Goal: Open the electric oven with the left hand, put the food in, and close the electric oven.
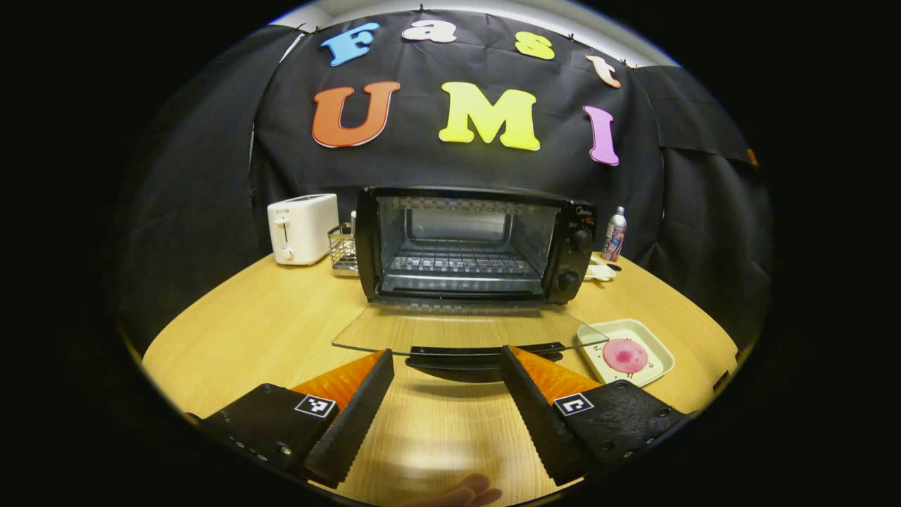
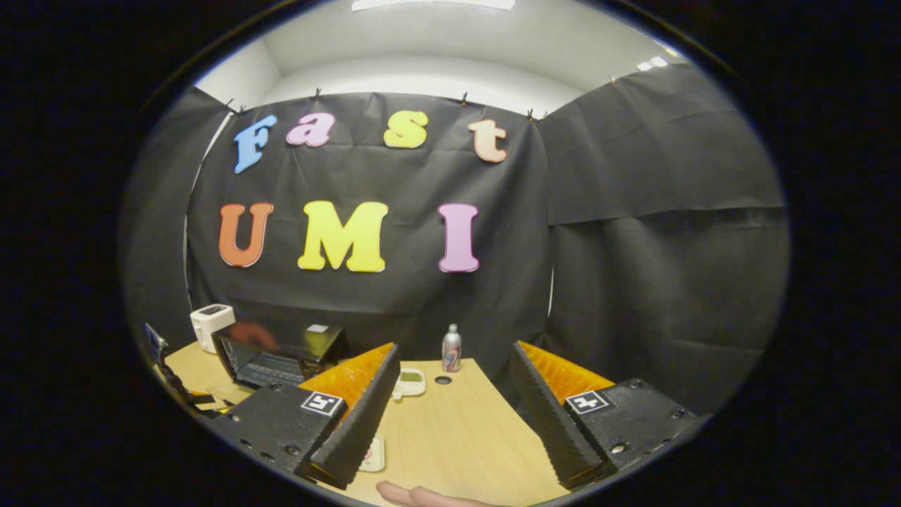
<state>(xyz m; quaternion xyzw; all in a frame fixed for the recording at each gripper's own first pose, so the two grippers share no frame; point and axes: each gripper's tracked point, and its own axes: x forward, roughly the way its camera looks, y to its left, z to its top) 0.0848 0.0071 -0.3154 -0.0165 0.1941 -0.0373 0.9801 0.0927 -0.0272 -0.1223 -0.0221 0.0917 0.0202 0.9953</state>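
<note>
Ahead, oven [image 1: 471, 243] door [image 1: 464, 329] down, beyond spread left gripper [image 1: 447, 370] jaws

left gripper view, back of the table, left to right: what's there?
white toaster → wire rack → electric oven, door down → spray bottle. Nearer, to the right: tray with pink food.

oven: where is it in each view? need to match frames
Left gripper view: oven at centre, door down flat, just beyond the open gripper.
Right gripper view: oven low at left, behind the gripper's left finger.
Shared landmark: white toaster beside the oven.
</note>
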